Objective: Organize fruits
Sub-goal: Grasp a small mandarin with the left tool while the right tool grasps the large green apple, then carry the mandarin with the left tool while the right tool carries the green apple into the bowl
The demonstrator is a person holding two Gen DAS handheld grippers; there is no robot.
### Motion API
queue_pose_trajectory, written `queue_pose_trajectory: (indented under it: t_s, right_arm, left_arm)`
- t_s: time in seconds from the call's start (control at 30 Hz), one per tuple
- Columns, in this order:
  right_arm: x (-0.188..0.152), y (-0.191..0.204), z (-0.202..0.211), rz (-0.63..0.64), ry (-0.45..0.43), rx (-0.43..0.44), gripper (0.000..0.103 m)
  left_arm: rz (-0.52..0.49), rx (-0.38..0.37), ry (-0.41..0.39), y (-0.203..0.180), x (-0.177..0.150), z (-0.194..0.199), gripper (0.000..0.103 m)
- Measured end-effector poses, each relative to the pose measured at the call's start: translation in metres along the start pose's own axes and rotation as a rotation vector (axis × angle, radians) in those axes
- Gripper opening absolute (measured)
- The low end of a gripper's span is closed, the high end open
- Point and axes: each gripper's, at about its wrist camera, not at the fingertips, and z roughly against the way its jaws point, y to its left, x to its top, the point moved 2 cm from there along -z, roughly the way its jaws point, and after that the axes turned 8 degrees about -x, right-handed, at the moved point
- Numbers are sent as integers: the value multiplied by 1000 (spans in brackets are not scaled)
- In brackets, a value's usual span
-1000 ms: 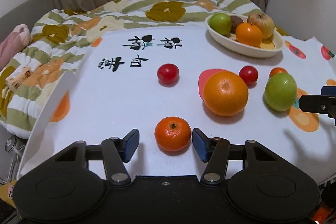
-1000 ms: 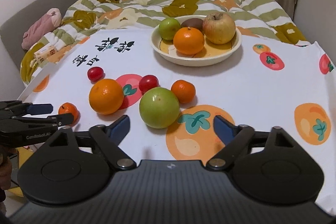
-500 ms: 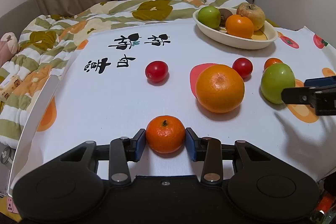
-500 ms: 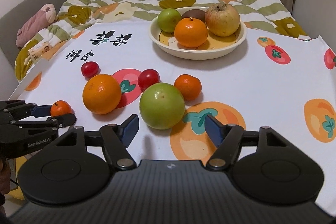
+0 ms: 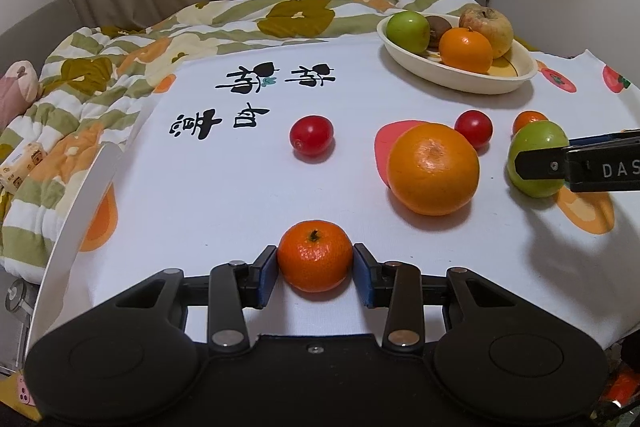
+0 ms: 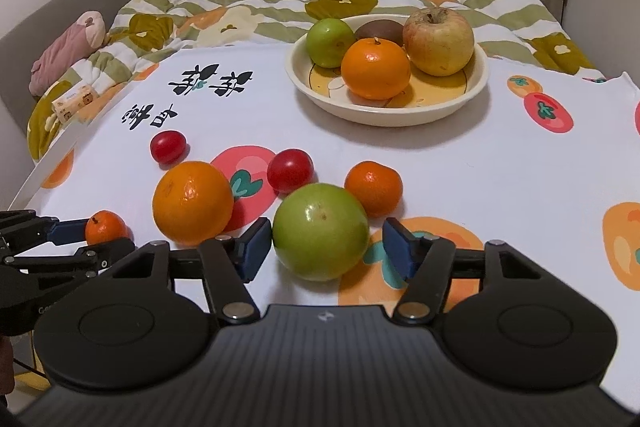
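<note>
My left gripper (image 5: 315, 261) is shut on a small mandarin (image 5: 315, 255) that rests on the white cloth near the front edge. In the right wrist view the same mandarin (image 6: 106, 227) shows between the left gripper's fingers (image 6: 64, 231). My right gripper (image 6: 326, 233) straddles a green apple (image 6: 320, 231) and its jaws are closing. The left pad is at the apple's skin, while a small gap remains at the right pad. A cream bowl (image 6: 384, 115) at the back holds a green apple, a kiwi, an orange and a yellowish apple.
Loose on the cloth are a big orange (image 6: 192, 201), two red tomatoes (image 6: 168, 146) (image 6: 290, 170) and another small mandarin (image 6: 373, 187). The table's white edge (image 5: 76, 195) runs down the left, with a quilt (image 5: 100, 75) and a tissue pack (image 6: 74, 103) beyond it.
The left jaws have closed onto the small mandarin. The right gripper has moved forward around the green apple, and its jaws have narrowed.
</note>
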Motion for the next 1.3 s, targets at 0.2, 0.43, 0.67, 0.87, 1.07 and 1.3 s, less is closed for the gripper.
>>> queue_pose_trajectory:
  t_s: [0.2, 0.43, 0.67, 0.87, 1.07, 1.3]
  right_arm:
    - [1, 6, -1, 7, -4, -18, 70]
    - [2, 7, 6, -24, 3, -8, 69]
    - [13, 13, 27, -25, -18, -11, 69]
    - [33, 18, 65, -36, -53, -36, 69]
    - [56, 7, 100, -97, -97, -53, 69]
    - [78, -20, 117, -110, -140, -60, 69]
  left_arm:
    - [8, 7, 0, 5, 0, 3, 44]
    - [14, 13, -15, 10, 5, 13, 44]
    - [31, 16, -39, 15, 18, 35, 44]
    - [56, 5, -86, 20, 41, 70, 44]
    - [17, -11, -144, 14, 67, 98, 44]
    - [14, -30, -174, -4, 99, 109, 44]
